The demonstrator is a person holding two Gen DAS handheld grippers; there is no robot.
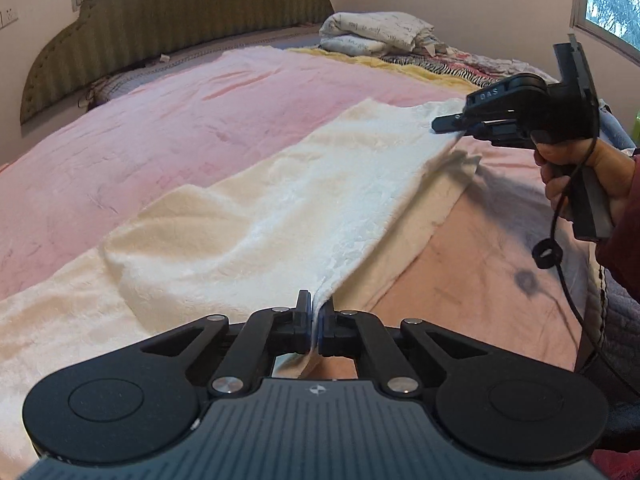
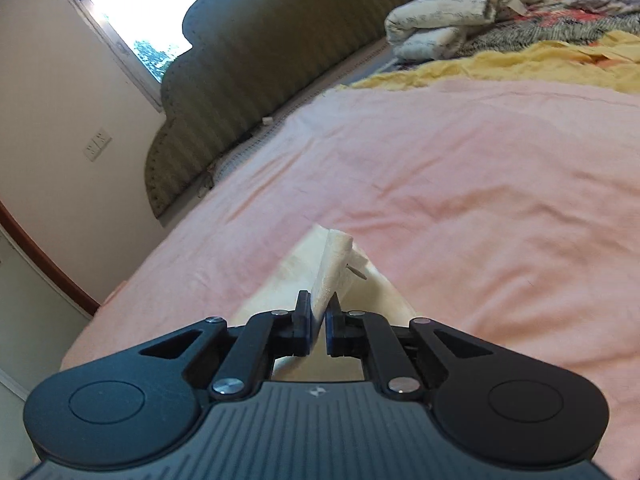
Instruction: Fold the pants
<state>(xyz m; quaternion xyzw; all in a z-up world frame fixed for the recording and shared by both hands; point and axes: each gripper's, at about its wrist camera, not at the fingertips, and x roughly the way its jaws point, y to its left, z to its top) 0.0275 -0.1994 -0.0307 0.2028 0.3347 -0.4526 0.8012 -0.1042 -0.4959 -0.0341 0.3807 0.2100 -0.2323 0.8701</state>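
Observation:
The cream-white fleece pants lie on the pink bed cover. One leg is lifted and stretched between my two grippers over the other leg, which lies flat. My left gripper is shut on the edge of the lifted leg at the near end. My right gripper is shut on the far end of that edge and holds it above the bed. In the right wrist view my right gripper pinches a folded edge of the pants.
The pink bed cover spreads wide to the left. A padded green headboard stands at the back. Folded bedding and a yellow cloth pile at the far right. A hand and cable hang at right.

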